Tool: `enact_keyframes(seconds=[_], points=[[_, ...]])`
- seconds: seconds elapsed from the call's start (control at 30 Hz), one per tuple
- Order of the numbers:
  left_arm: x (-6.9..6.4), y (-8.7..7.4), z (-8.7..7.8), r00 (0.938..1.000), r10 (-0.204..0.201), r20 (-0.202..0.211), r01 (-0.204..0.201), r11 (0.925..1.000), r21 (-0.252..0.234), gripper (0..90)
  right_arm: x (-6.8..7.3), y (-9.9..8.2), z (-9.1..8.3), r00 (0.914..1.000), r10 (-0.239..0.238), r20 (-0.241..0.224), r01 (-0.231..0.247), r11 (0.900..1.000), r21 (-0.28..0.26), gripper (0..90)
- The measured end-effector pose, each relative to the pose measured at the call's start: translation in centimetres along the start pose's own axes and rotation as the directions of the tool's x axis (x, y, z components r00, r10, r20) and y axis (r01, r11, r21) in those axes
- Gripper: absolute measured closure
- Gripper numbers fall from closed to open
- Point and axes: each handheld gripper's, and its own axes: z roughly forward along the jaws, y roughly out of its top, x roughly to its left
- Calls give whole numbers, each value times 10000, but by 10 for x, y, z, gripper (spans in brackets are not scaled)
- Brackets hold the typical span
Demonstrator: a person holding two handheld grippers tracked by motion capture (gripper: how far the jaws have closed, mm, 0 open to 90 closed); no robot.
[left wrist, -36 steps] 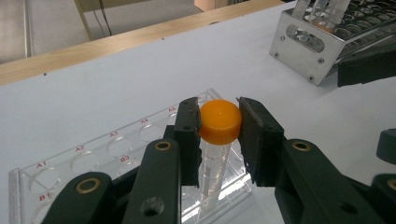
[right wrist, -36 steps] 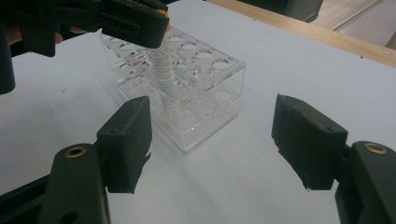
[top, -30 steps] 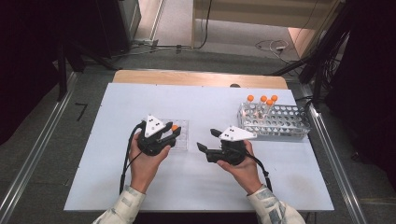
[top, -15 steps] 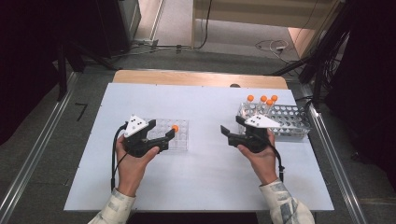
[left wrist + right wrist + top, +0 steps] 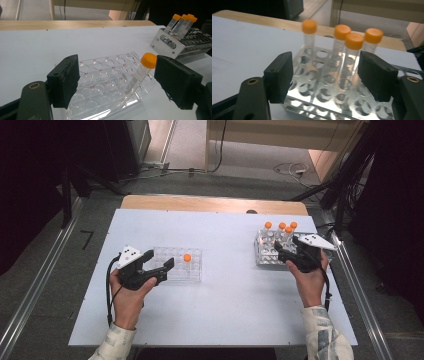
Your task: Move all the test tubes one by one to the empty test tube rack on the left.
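- Two grippers work over a white table, each with its jaws spread wide and nothing clamped.
- Left gripper: a single orange-capped tube stands tilted in the clear plastic rack between its fingers, just beside the right one, apart from the pads.
- Right gripper: four orange-capped tubes stand in the metal rack just beyond its fingertips.
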Motion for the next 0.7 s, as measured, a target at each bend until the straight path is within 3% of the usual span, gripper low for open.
enact_keyframes(seconds=[0.13, 0.3, 0.47, 0.7], points=[[0, 0, 1, 10000, 11, 45, -11, 10000, -6, 201, -10, 1, 16, 9989, 81, 452, -91, 9997, 205, 353], [0, 0, 1, 10000, 10, 75, -10, 10000, 19, 202, -16, -2, 30, 9975, 200, 679, -224, 9992, 339, 443], [1, 0, 0, 10000, -25, 52, 25, 10000, 8, 202, -20, -6, 40, 9972, 303, 684, -327, 9988, 351, 548], [1, -2, 2, 10000, -17, 58, 17, 10000, 87, 202, -23, -8, 46, 9975, 327, 634, -352, 9986, 397, 621]])
